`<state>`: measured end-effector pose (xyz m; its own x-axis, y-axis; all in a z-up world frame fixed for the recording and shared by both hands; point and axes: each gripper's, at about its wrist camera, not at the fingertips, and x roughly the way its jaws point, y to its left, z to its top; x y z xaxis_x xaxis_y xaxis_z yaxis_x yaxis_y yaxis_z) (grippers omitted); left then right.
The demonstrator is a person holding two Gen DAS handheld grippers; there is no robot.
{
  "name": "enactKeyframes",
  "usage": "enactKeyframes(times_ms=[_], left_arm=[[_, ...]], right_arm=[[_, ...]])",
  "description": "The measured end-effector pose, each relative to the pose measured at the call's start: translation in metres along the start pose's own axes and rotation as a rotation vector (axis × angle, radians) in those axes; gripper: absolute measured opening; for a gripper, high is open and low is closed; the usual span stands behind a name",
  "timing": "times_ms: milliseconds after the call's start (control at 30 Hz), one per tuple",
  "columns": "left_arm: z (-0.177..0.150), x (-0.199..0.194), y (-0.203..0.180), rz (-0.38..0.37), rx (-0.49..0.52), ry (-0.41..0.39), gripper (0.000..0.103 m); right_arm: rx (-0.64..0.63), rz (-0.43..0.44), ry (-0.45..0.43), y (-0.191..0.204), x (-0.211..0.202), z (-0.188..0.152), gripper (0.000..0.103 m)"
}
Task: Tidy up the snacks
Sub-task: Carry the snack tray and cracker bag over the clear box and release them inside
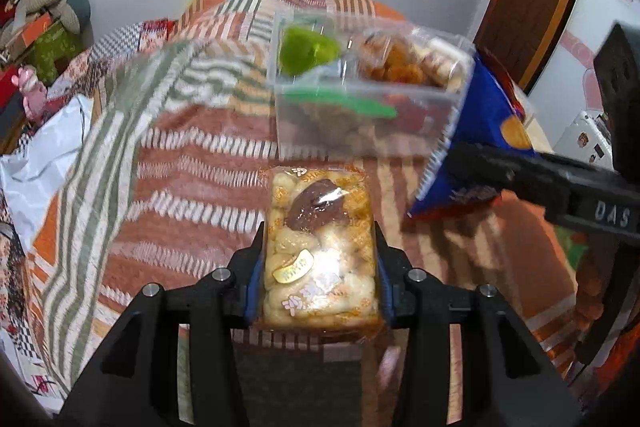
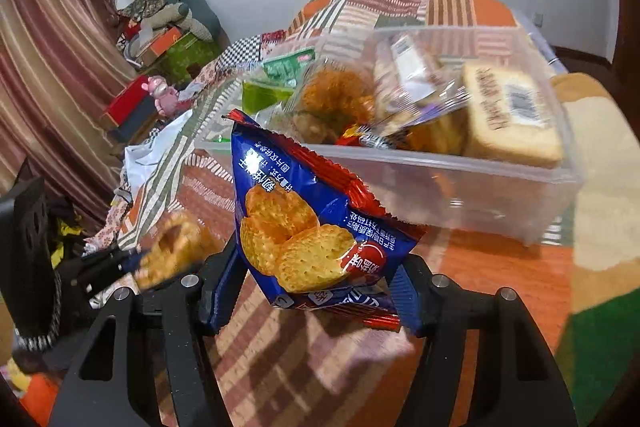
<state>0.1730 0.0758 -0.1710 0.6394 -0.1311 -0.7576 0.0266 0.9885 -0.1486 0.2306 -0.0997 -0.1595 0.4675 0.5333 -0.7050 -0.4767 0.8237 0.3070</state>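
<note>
1. Left wrist view: our left gripper [image 1: 319, 269] is clamped on a clear cookie pack [image 1: 320, 251], one finger on each long side, so the pack rides level and clear of the patchwork bedspread [image 1: 168, 163]. We judge this side grip is meant to keep the soft contents from being crushed.
2. Same view: one clear plastic bin [image 1: 360, 123] sits just ahead on the bedspread, already holding a green packet [image 1: 306, 51] and an orange-brown snack bag [image 1: 400, 65]. At right, the right gripper [image 1: 472, 167] pinches one blue cracker bag [image 1: 480, 131] beside the bin's corner.
3. Right wrist view: our right gripper [image 2: 312, 291] grips the blue cracker bag [image 2: 308, 223] by its lower end, so it stands upright, just short of the bin [image 2: 420, 187].
4. Count here: one bin, at least five packets inside; the blur hides the exact number. Two packs in hand.
5. Judgement: both packs are staged for dropping into the bin.
</note>
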Motion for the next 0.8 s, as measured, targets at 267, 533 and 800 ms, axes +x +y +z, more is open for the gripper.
enactKeyframes(times_ms=[267, 533, 800], left_arm=[[0.039, -0.031, -0.019, -0.018, 0.035, -0.110, 0.045], [0.080, -0.046, -0.041, -0.043, 0.077, -0.187, 0.045], [0.108, -0.023, -0.055, -0.073, 0.099, -0.184, 0.045]], right_arm=[[0.002, -0.041, -0.102, -0.013, -0.041, 0.012, 0.061], [0.032, -0.082, -0.217, -0.030, -0.072, 0.035, 0.061], [0.058, -0.125, -0.279, -0.052, -0.081, 0.057, 0.061]])
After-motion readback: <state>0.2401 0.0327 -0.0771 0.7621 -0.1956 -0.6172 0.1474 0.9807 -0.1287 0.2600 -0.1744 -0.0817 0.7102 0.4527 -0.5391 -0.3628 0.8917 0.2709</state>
